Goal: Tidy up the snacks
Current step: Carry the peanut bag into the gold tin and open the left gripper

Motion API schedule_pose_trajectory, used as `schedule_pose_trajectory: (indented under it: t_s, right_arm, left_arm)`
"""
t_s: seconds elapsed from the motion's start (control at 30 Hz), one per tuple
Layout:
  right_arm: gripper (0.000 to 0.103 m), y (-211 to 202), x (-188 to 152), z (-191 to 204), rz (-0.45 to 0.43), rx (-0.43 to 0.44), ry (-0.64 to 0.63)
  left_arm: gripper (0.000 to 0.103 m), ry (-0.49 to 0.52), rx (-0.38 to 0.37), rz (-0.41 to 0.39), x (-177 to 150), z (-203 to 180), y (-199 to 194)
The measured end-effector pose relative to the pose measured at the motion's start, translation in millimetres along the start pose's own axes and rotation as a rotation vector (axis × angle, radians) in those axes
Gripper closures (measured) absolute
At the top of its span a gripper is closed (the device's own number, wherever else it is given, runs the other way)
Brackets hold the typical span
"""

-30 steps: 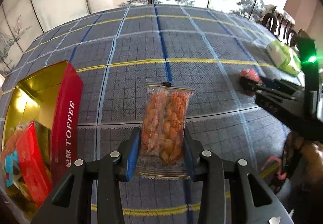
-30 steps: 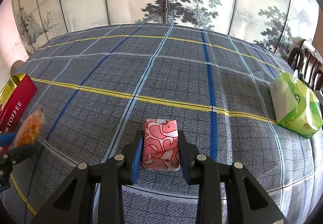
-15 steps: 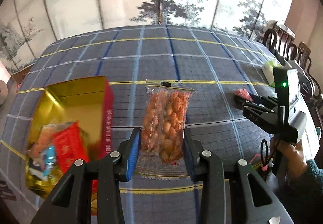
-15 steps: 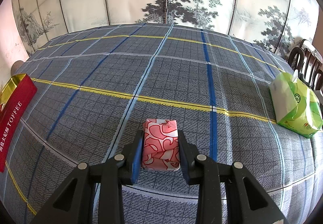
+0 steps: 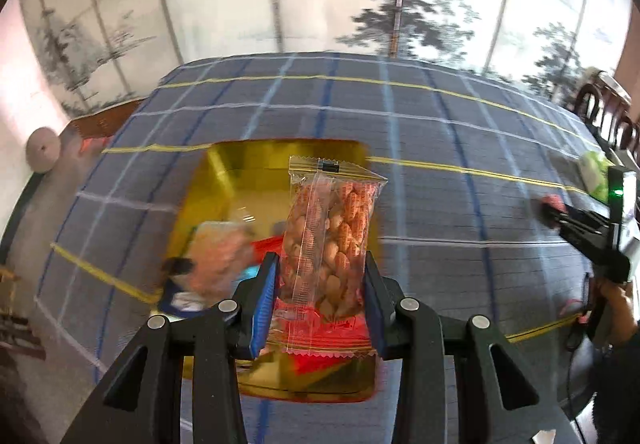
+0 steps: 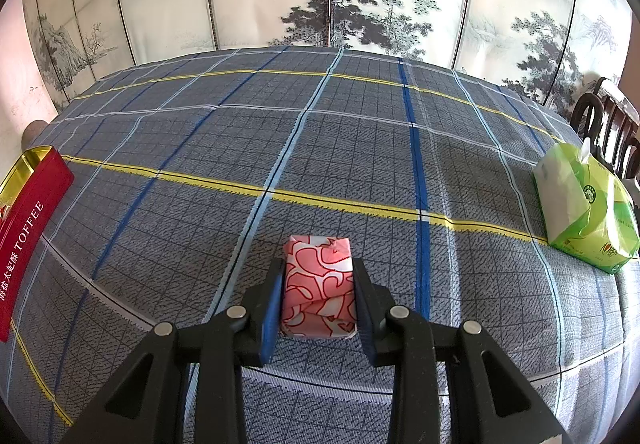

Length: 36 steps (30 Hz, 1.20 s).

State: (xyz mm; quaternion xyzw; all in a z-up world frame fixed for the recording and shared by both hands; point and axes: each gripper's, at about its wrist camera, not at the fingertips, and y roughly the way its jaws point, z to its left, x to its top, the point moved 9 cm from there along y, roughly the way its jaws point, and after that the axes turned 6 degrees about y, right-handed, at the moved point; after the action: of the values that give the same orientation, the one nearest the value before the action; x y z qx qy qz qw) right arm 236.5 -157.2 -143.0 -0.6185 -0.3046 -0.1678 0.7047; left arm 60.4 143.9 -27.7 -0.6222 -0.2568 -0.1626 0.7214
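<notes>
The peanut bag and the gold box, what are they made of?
The peanut bag looks like thin clear plastic: shiny, see-through, with zigzag sealed ends. The gold box seems to be metal tin: its inside gleams like a mirror, though it could be foil-lined card.

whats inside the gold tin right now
The gold tin already holds several wrapped snacks: a blurred orange packet and red and blue wrappers. The peanut packet held in the left gripper covers the tin's right part, so that part is hidden.
</notes>
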Motion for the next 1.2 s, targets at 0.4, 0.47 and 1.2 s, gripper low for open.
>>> schedule_pose_trajectory:
  t_s: [0.4, 0.47, 1.2]
  right_arm:
    - [0.070, 0.0, 0.0, 0.2, 0.000, -0.001, -0.001]
    - [0.070, -0.1, 0.0, 0.2, 0.000, -0.001, -0.001]
    - [0.070, -0.3, 0.1, 0.0, 0.000, -0.004, -0.004]
  left_arm:
    - [0.068, -0.090, 0.082, 0.039, -17.3, 71.2, 10.5]
    - [0.068, -0.085, 0.076, 0.049, -20.8, 71.8, 12.9]
    - [0.068, -0.019, 0.108, 0.086, -49.6, 70.8, 26.3]
